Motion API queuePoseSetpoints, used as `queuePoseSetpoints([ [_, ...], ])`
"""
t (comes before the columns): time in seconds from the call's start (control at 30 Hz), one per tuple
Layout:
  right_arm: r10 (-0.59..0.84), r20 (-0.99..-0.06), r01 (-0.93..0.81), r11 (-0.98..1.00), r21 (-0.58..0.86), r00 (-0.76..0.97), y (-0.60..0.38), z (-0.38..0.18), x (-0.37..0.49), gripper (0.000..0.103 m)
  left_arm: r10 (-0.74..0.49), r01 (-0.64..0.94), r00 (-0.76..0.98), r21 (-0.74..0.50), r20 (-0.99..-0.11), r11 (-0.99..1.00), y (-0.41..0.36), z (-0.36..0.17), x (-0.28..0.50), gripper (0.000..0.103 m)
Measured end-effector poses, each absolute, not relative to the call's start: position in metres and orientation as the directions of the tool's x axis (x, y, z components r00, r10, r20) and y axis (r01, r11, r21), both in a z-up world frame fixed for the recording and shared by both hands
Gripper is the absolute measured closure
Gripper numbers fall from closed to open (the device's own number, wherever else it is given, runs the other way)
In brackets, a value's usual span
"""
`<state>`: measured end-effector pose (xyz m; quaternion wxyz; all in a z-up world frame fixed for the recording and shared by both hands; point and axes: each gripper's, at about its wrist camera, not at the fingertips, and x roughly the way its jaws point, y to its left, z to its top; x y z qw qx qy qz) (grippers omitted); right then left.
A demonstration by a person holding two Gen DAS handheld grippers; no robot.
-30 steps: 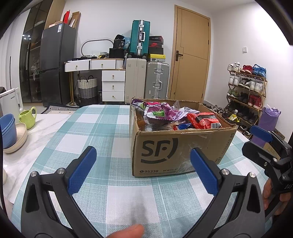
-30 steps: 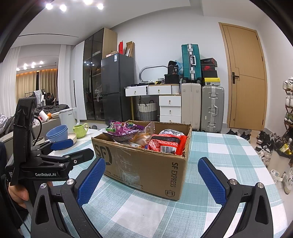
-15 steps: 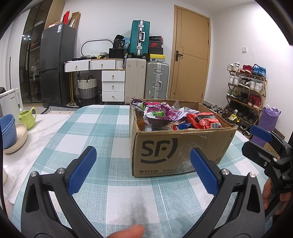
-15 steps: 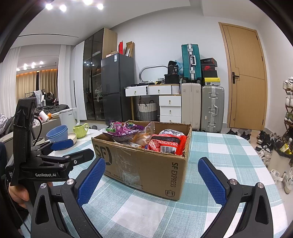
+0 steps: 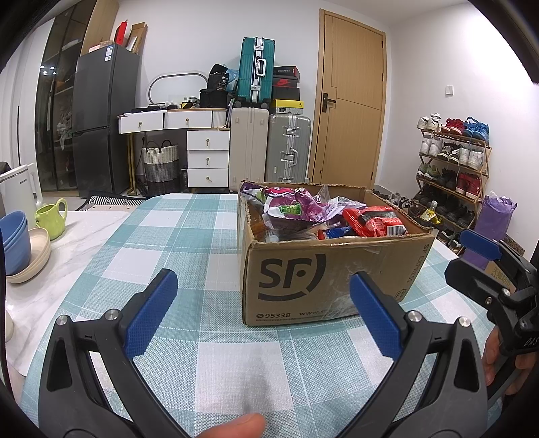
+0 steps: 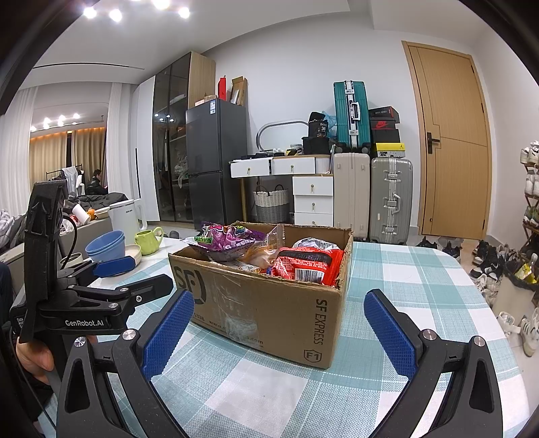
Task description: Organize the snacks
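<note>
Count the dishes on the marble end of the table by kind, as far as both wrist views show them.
Stack of blue bowls: 1; how many bowls are nested, I cannot tell
Cream bowl: 1
Green mug: 1
Total: 3

Snack-filled cardboard box (image 6: 269, 303) on checked tablecloth (image 6: 404, 269), right hand-held gripper (image 6: 279, 326) spread wide

Both views were bright and evenly lit. In the right wrist view, ceiling spotlights (image 6: 114, 13) glared at eleven o'clock, with warmer lamps (image 6: 60, 119) glowing at nine o'clock. Shadows on the checked tablecloth (image 5: 209, 242) were soft and faint. Fisheye distortion bent the door (image 5: 350, 111) and walls toward the rim, and black vignetting filled every corner. Focus stayed sharp, without visible motion blur.
</note>
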<state>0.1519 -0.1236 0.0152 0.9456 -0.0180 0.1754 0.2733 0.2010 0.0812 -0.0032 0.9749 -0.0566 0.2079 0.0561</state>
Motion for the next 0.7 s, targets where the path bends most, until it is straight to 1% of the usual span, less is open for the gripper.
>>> queuePoseSetpoints([
  [0.7,0.511,-0.341,-0.523,0.850,0.063,0.789,-0.1235,0.0151,0.1512,0.000,0.084,-0.131,0.908,-0.087,-0.411,0.988,0.0809,-0.0030,0.1992,0.001],
])
